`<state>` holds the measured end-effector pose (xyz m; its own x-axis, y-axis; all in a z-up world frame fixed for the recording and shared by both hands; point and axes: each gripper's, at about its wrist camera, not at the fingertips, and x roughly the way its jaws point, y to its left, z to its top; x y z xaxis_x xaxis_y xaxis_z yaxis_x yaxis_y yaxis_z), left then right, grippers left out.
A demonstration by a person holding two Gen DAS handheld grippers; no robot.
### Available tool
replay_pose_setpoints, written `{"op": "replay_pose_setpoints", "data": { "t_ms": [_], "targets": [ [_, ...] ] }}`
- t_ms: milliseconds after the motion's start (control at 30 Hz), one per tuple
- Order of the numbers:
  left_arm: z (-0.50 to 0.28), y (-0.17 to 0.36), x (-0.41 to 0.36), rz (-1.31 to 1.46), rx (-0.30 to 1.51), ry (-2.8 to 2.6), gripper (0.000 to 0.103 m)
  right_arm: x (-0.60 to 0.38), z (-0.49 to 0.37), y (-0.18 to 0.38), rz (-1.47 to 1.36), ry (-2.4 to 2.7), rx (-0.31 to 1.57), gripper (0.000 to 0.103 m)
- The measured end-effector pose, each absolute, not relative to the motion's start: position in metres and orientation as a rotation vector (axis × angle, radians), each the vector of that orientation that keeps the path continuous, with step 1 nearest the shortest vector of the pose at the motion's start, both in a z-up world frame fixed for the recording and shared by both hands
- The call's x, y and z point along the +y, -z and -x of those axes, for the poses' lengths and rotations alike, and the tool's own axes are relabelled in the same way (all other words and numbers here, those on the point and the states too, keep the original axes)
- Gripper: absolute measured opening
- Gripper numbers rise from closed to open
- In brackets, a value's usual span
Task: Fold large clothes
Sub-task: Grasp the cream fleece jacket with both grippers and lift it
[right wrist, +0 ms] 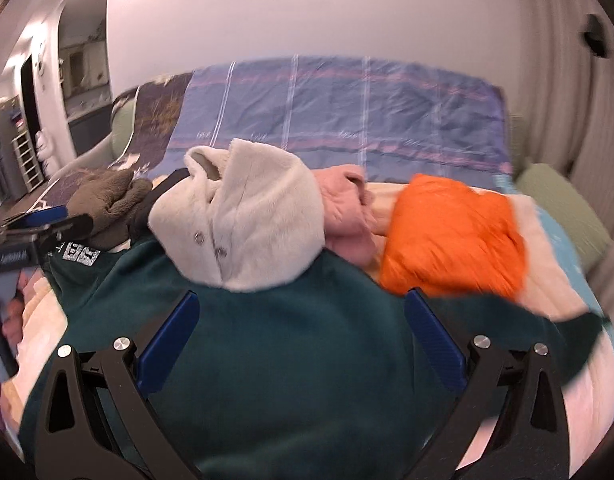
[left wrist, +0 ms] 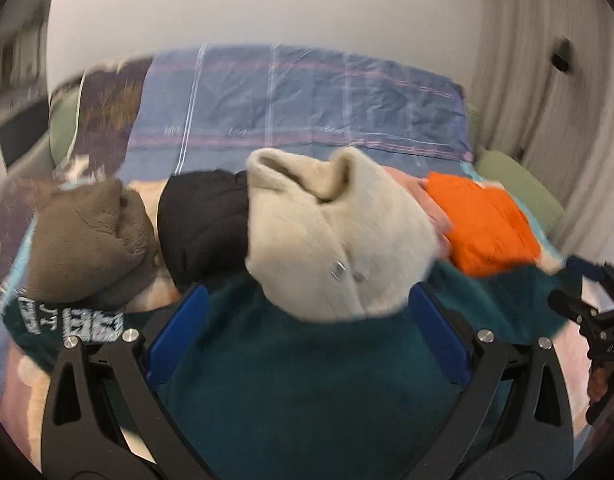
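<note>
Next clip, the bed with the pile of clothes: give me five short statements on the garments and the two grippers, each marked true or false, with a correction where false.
1. Both grippers are open. True: the left gripper and the right gripper each show their blue fingers spread wide, with nothing between them.
2. The dark green garment lies nearest the cameras. True.
3. The cream fleece lies flat and neatly folded. False: it sits bunched in a heap.
4. The orange garment lies to the left of the cream fleece. False: it lies to the right.
5. The bed cover is plain white. False: it is blue with pink and white stripes.
</note>
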<state>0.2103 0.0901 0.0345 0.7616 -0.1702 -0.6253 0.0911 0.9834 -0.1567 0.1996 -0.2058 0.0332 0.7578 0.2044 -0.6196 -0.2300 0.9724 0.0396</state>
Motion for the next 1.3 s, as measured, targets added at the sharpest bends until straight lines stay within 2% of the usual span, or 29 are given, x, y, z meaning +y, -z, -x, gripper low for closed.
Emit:
{"op": "replay_pose_setpoints", "data": {
  "t_ms": [133, 400, 500, 600, 667, 700, 733, 767, 800, 833, 900, 933, 1100, 1200, 1300],
  "targets": [
    [-0.279, -0.03, 0.113, 0.19, 0.727, 0.126, 0.101, -0.207, -0.278, -0.038, 0.014, -0.242, 0.746, 0.102],
    [-0.398, 0.012, 0.156, 0.504, 0.796, 0.135, 0.101, -0.22, -0.413, 0.0, -0.385, -0.356, 0.893, 0.102],
    [-0.433, 0.022, 0.153, 0.577, 0.819, 0.197, 0.101, -0.211, -0.446, 0.013, -0.423, -0.38, 0.924, 0.102],
    [-0.462, 0.033, 0.14, 0.558, 0.862, 0.24, 0.1, -0.198, -0.467, 0.02, -0.442, -0.453, 0.937, 0.096],
    [-0.472, 0.039, 0.133, 0.55, 0.888, 0.263, 0.095, -0.186, -0.477, 0.026, -0.463, -0.51, 0.956, 0.092],
    [-0.476, 0.043, 0.129, 0.556, 0.897, 0.293, 0.081, -0.18, -0.481, 0.03, -0.471, -0.531, 0.972, 0.088],
    [-0.478, 0.046, 0.126, 0.563, 0.909, 0.319, 0.06, -0.176, -0.484, 0.035, -0.477, -0.546, 0.99, 0.08],
    [-0.479, 0.049, 0.123, 0.561, 0.924, 0.333, 0.049, -0.17, -0.487, 0.04, -0.473, -0.546, 1.01, 0.075],
    [-0.479, 0.051, 0.12, 0.543, 0.929, 0.343, 0.032, -0.167, -0.487, 0.043, -0.458, -0.528, 1.012, 0.06],
    [-0.475, 0.047, 0.114, 0.506, 0.92, 0.355, 0.024, -0.165, -0.485, 0.042, -0.44, -0.509, 1.002, 0.038],
    [-0.46, 0.029, 0.107, 0.454, 0.862, 0.389, 0.02, -0.166, -0.477, 0.036, -0.459, -0.546, 0.974, 0.019],
    [-0.451, 0.019, 0.106, 0.446, 0.831, 0.417, 0.019, -0.171, -0.465, 0.025, -0.485, -0.582, 0.934, 0.014],
    [-0.371, -0.051, 0.083, 0.317, 0.672, 0.584, 0.017, -0.188, -0.392, -0.026, -0.391, -0.726, 0.788, 0.01],
    [-0.287, -0.074, 0.07, 0.155, 0.6, 0.633, 0.018, -0.214, -0.316, -0.041, -0.323, -0.803, 0.721, 0.01],
    [-0.206, -0.065, 0.067, 0.051, 0.572, 0.662, 0.027, -0.238, -0.25, -0.031, -0.281, -0.801, 0.722, 0.01]
  ]
}}
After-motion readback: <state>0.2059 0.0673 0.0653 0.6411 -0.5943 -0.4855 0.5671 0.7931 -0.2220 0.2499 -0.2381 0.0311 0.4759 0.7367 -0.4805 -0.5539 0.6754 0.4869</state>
